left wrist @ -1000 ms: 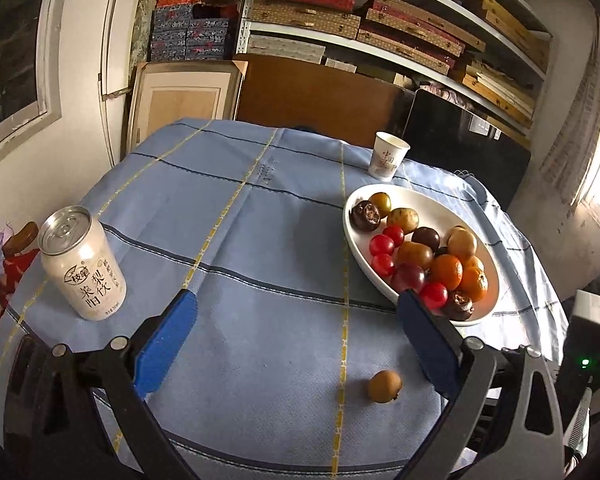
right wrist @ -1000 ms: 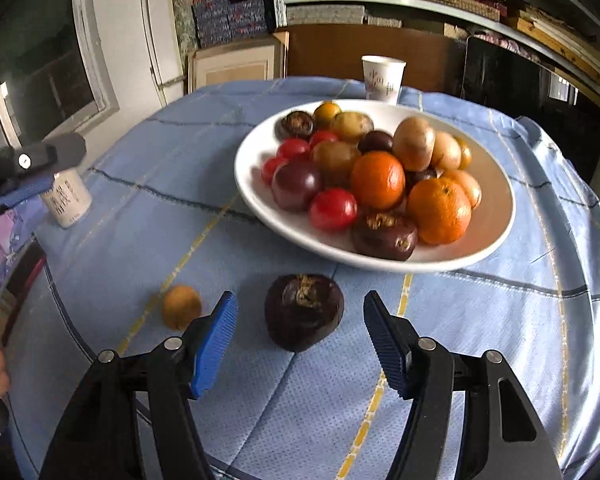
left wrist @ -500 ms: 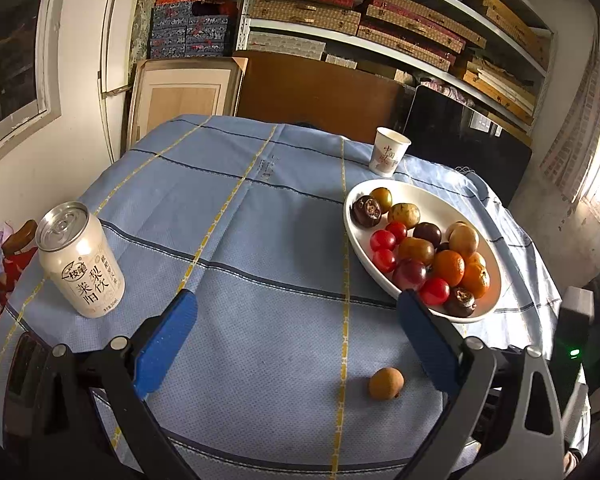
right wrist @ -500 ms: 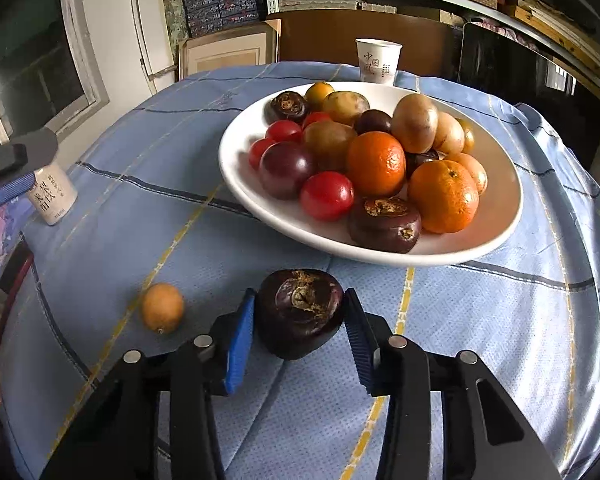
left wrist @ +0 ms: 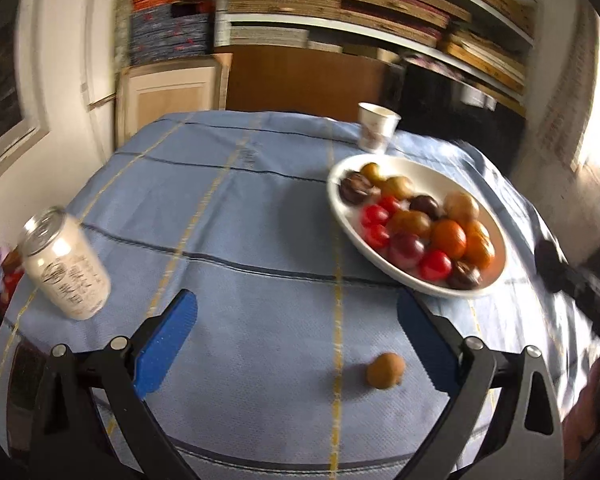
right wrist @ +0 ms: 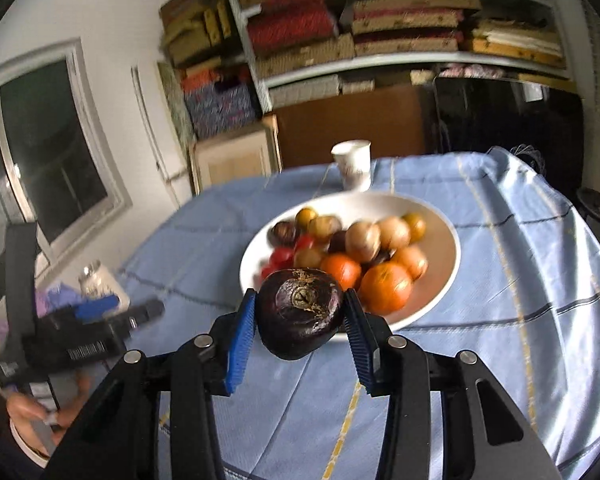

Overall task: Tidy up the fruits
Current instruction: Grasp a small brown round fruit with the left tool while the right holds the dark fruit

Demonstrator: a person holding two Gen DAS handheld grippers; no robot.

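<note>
Clamping a dark fruit (right wrist: 300, 312) between its blue pads, the right hand-held gripper (right wrist: 298, 332) is raised above the surface (right wrist: 520, 280) just before the plate (right wrist: 444, 272), while the left hand-held gripper (left wrist: 296, 336) hangs spread wide near a small brown fruit (left wrist: 385, 370) lying on the cloth.

left gripper (left wrist: 296, 344) jaws wide apart, low, right gripper (right wrist: 298, 332) raised, clamped w/ load

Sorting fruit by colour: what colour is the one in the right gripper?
Dark purple, almost black fruit, seen best in the right wrist view.
</note>
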